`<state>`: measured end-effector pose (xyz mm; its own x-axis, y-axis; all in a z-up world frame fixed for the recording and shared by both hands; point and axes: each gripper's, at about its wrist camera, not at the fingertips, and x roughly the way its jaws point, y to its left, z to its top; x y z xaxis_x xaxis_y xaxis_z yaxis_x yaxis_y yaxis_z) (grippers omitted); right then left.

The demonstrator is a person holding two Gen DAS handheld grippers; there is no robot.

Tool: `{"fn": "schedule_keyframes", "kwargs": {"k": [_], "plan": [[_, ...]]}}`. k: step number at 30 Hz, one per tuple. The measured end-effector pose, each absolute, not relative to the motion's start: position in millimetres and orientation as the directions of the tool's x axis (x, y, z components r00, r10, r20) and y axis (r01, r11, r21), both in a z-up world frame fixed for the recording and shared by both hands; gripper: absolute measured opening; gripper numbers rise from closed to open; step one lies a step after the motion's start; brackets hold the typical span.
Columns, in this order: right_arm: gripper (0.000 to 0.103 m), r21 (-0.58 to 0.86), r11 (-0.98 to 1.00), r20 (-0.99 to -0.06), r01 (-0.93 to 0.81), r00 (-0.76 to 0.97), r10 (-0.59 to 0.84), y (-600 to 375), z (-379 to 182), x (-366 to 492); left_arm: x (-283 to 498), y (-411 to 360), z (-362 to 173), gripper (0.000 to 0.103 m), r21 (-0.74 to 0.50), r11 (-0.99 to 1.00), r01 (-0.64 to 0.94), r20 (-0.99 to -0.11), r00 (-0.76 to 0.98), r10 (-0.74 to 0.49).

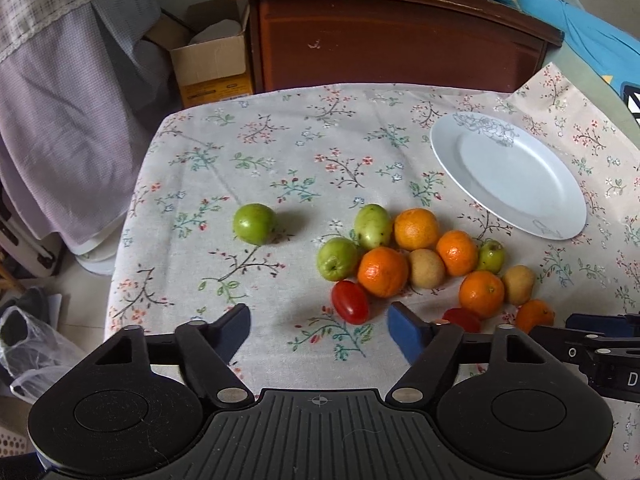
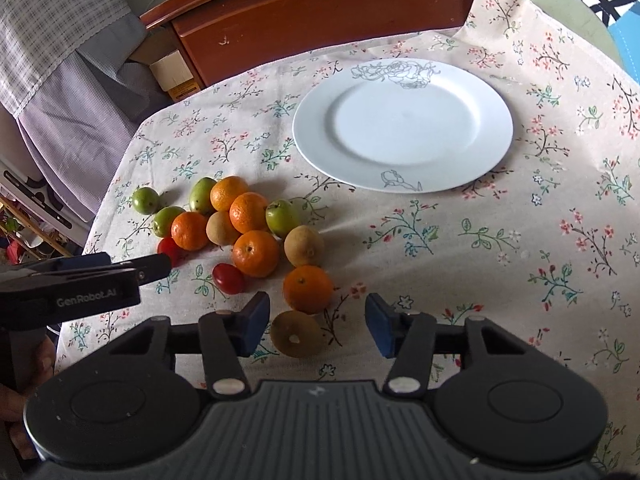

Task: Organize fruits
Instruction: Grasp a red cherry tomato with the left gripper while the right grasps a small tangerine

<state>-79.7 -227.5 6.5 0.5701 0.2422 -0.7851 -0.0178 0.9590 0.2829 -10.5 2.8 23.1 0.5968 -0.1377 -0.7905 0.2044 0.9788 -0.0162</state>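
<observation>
Two hand-held grippers hovered at the near edge of a table draped in a floral tablecloth, with the sorting of the fruit apparently not yet begun. The white plate, at the far right of the cloth, held nothing. The fruit lay in a loose heap to the plate's near left: several oranges, small green fruits, brownish round fruits and red tomato-like fruits, many of them touching. One lone green fruit sat apart to the left of the heap. The left gripper was spread wide and held nothing, its blue-padded fingers poised near the closest red fruit. The right gripper was likewise parted and empty, with a brown fruit lying on the cloth between its fingers and an orange just beyond. Neither tool touched any fruit. Judging by the bare plate and the mixed pile, the whole job remained: every piece was yet to be picked up and grouped or plated. A dark wooden cabinet and a cardboard box stood beyond the table's far edge.
</observation>
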Motion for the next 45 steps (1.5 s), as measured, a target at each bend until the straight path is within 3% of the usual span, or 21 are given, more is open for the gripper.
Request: {"fn": "schedule_keyframes", "kwargs": {"k": [5,10,16,18,21,23,45], "plan": [[0.044,0.282,0.959,-0.788,-0.03,0.563,0.25,-225,3,-78,-6,-1,16,0.049,-0.026,0.978,0.208,-0.794,0.59,-0.147],[0.044,0.298,0.954,-0.787,-0.023,0.561,0.259,-225,1,-76,-3,-2,12,0.049,-0.035,0.978,0.208,-0.788,0.596,-0.155],[0.045,0.293,0.956,-0.785,-0.026,0.564,0.256,-224,1,-76,-3,-4,11,0.036,-0.052,0.973,0.227,-0.779,0.6,-0.182],[0.042,0.301,0.953,-0.782,-0.032,0.563,0.266,-224,1,-76,-4,-5,11,0.026,-0.06,0.969,0.241,-0.777,0.598,-0.197],[0.032,0.331,0.943,-0.779,-0.036,0.553,0.295,-224,1,-75,-6,-7,12,0.02,-0.066,0.965,0.253,-0.775,0.596,-0.209],[0.025,0.333,0.942,-0.775,-0.048,0.556,0.302,-223,3,-76,-7,-8,12,0.02,-0.069,0.964,0.255,-0.775,0.595,-0.213],[0.026,0.34,0.937,-0.747,-0.079,0.582,0.32,-224,17,-81,-24,-10,34,0.019,-0.106,0.949,0.297,-0.738,0.616,-0.276]]}}
